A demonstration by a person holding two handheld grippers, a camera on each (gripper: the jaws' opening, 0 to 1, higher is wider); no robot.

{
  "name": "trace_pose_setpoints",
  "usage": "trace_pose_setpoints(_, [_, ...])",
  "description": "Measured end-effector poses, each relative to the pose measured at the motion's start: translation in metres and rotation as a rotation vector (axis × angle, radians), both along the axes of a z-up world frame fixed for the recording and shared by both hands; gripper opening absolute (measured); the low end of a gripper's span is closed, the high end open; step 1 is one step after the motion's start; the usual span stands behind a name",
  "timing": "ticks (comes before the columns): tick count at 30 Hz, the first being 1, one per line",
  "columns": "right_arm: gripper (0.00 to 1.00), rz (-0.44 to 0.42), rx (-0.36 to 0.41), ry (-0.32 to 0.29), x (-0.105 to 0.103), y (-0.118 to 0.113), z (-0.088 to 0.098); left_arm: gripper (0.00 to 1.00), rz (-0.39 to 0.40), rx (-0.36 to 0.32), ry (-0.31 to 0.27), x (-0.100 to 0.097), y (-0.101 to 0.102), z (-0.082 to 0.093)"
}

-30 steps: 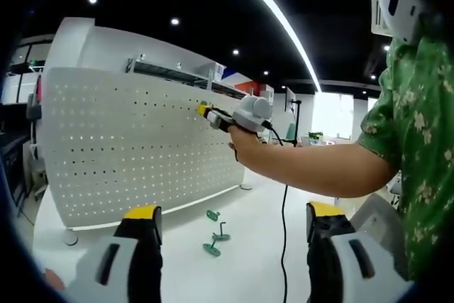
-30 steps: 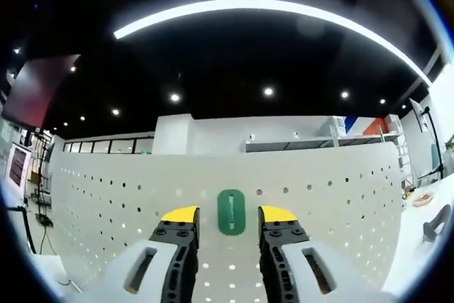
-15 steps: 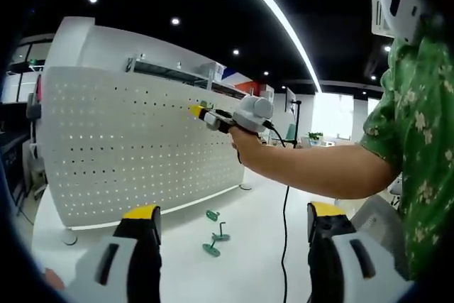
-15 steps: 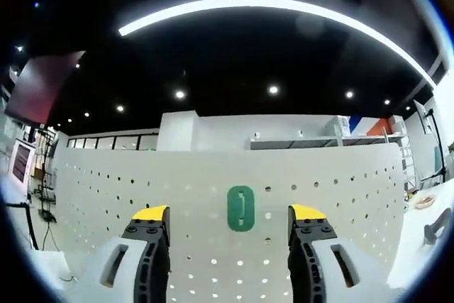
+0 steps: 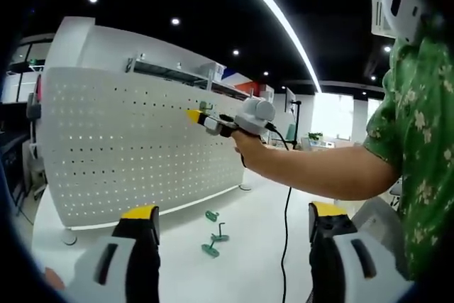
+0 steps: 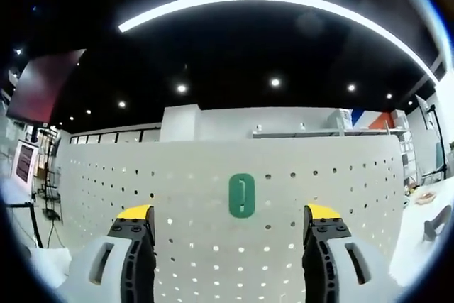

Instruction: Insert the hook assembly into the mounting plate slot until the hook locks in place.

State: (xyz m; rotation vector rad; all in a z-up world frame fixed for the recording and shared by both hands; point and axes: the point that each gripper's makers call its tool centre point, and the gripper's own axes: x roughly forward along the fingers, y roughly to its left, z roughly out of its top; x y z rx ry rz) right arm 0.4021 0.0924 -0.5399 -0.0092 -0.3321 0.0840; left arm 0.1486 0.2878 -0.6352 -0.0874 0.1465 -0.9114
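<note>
One green hook assembly, centre of the right gripper view, seated on the white pegboard. Right claw: jaws wide, holding nothing. Left claw: jaws wide, holding nothing. Two green hooks lie on the white table, lower centre of the left gripper view.

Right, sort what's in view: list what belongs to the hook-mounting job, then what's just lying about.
Job:
- green hook seated on the pegboard
- white pegboard, the mounting plate
- right gripper, jaws open in front of the hook
- left gripper, jaws open

Lying about:
- spare green hooks on the white table
- black cable hanging from the right gripper
</note>
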Motion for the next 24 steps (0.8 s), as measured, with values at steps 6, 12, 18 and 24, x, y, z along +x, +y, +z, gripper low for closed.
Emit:
trace_pose_setpoints(6, [0.87, 0.001, -0.023, 0.017, -0.006, -0.004, -0.005, 0.89, -0.006, 0.003, -0.001, -0.002, -0.002, 0.0])
trace_pose_setpoints(12, [0.86, -0.001, -0.034, 0.037, -0.018, -0.007, -0.012, 0.89, -0.011, 0.001, -0.008, -0.006, -0.006, 0.001])
trace_pose_setpoints(18, [0.85, 0.008, -0.051, 0.057, -0.032, -0.005, -0.02, 0.89, -0.01, 0.005, -0.009, -0.011, -0.006, 0.0])
trace_pose_setpoints(24, [0.85, 0.026, -0.055, 0.086, -0.048, -0.002, -0.032, 0.89, -0.008, 0.008, -0.011, -0.015, -0.006, -0.001])
